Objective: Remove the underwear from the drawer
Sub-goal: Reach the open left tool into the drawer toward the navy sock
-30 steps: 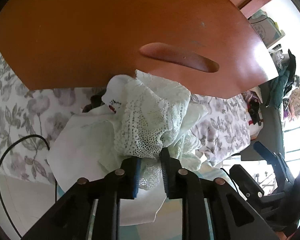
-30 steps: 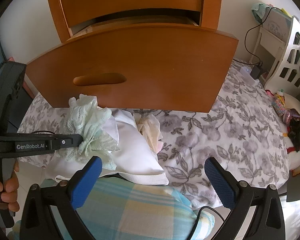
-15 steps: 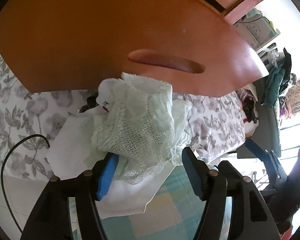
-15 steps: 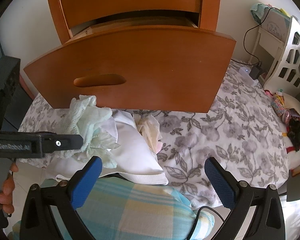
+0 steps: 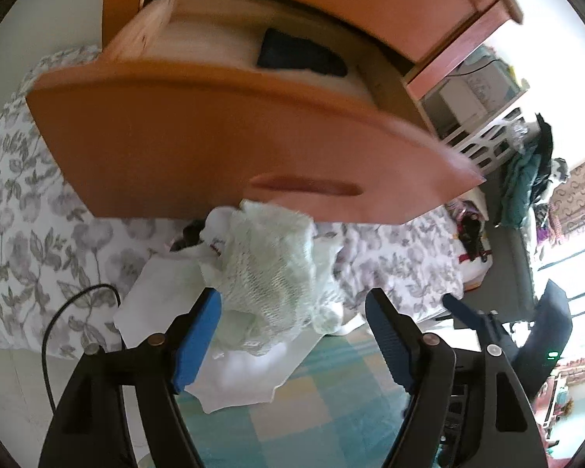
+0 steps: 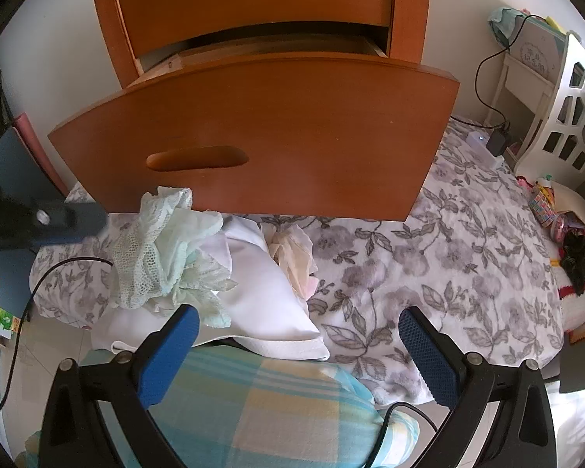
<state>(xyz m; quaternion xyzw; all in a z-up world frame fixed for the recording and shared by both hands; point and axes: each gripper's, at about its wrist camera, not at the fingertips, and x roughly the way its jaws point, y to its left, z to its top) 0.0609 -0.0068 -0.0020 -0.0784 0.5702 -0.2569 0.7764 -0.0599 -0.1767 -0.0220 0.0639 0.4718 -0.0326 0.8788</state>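
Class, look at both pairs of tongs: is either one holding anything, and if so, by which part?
Nothing is held. Left tongs and right tongs are open; the lace underwear lies loose on the pile.

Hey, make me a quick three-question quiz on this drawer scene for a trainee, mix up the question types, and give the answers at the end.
1. True or false: the left gripper is clamped on the pale green lace underwear.
2. Where does the lace underwear lie? A) inside the open drawer B) on the white cloth on the floral bed C) on the floor
3. Fill in: the dark item left inside the open drawer is a folded ____ garment.

Key
1. False; its jaws stand apart.
2. B
3. Black; what kind of garment it is cannot be told.
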